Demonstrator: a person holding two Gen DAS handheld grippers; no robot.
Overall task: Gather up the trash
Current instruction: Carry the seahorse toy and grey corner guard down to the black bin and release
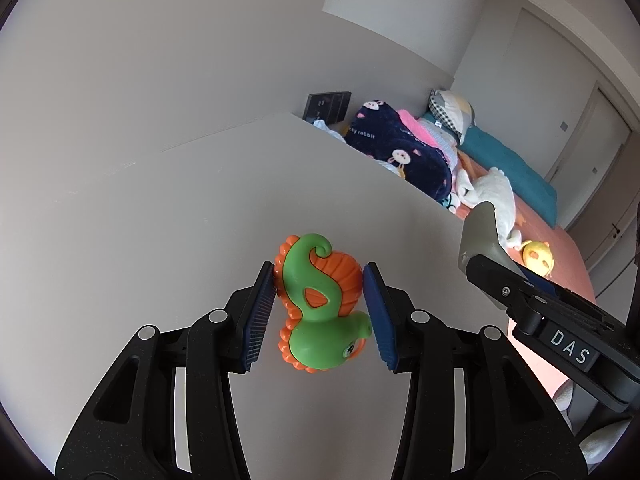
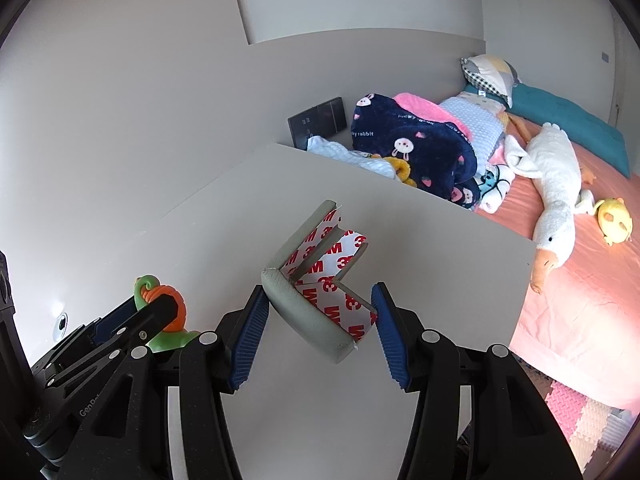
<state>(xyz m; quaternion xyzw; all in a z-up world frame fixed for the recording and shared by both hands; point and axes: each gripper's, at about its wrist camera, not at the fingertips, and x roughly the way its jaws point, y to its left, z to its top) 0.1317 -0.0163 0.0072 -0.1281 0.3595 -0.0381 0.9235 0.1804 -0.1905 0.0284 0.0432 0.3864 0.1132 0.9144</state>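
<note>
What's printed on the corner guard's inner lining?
Red 3M logos on white, on the corner guard; right wrist view.

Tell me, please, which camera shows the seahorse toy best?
The left wrist view: the seahorse toy sits whole and centred between the left gripper's jaws. The right wrist view shows only its tail and part of its body behind that gripper.

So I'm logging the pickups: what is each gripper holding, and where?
Left gripper pinches the seahorse toy across its body. Right gripper clamps the foam corner guard across one arm.
</note>
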